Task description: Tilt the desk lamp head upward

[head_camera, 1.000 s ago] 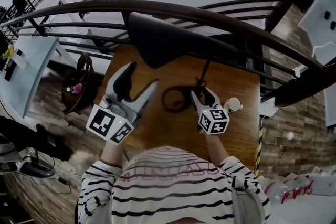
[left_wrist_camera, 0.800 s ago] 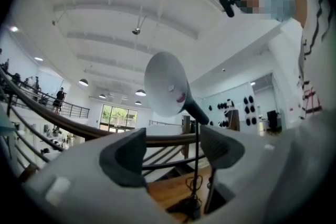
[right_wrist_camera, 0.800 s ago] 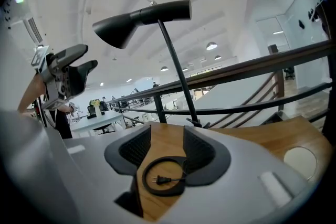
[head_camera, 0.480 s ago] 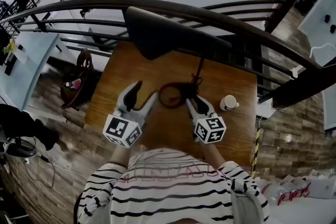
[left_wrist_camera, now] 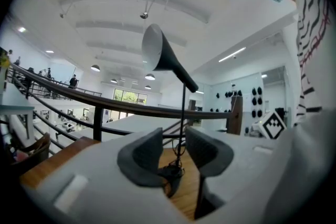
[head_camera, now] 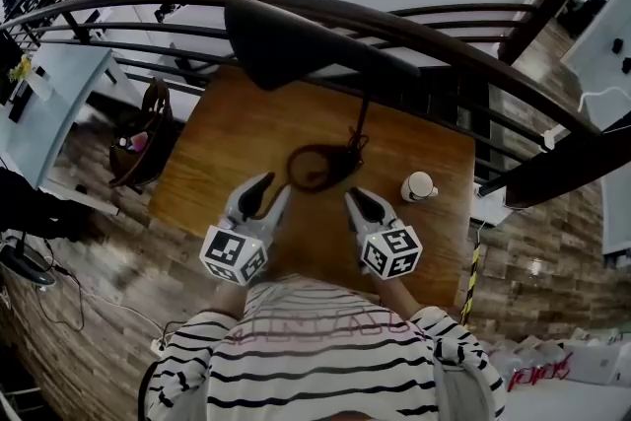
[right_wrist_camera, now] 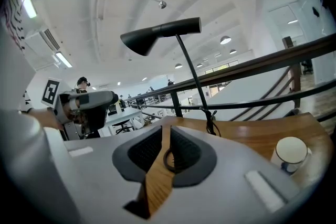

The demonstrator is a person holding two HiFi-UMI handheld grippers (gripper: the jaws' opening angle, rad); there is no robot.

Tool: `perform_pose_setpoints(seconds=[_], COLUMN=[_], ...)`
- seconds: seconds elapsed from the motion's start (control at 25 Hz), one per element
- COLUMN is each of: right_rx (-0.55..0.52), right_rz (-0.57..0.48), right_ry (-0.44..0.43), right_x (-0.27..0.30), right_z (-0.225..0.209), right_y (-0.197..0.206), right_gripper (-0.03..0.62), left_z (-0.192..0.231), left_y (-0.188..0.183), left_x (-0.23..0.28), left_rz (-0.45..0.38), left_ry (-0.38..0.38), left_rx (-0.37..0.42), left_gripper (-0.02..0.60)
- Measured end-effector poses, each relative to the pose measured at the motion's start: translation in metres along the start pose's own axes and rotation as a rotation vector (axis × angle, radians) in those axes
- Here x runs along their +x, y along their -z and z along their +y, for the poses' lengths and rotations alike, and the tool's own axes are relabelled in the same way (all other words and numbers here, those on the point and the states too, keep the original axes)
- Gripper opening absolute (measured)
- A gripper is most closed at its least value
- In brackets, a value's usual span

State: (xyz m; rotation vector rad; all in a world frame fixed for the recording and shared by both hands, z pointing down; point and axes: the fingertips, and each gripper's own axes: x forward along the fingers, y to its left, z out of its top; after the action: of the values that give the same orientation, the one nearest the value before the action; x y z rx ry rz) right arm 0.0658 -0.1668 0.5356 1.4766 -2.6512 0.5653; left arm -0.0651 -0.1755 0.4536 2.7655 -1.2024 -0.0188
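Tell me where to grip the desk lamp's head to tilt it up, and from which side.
Probably take the lamp head by its slim rear tube, behind where the stem joins. It is the narrowest part, while the cone flares wide toward its mouth. Come up from below on the person's side.

Left claw (head_camera: 276,184) and right claw (head_camera: 352,196) drew back from the lamp (head_camera: 296,44), closing empty

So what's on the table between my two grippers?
Only bare wooden table, in the head view. Both the left gripper and right gripper have just been closing their jaws on nothing; the lamp base sits just beyond the gap.
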Motion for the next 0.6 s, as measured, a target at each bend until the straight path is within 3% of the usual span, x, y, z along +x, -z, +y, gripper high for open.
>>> perform_pose_setpoints(seconds=[0.28, 0.6], right_rx=[-0.010, -0.011], right_rz=[-0.003, 0.018], right_ry=[-0.025, -0.090], right_x=[-0.028, -0.043], right_z=[-0.006, 0.005], right_y=[0.005, 0.014], right_gripper=[0.000, 0.000], left_z=[-0.027, -0.044], left_y=[0.022, 0.042], left_x=[-0.008, -0.016], left_rz=[0.028, 0.067], left_ry=[-0.024, -0.054], left_rx=[0.000, -0.017], left_gripper=[0.084, 0.050])
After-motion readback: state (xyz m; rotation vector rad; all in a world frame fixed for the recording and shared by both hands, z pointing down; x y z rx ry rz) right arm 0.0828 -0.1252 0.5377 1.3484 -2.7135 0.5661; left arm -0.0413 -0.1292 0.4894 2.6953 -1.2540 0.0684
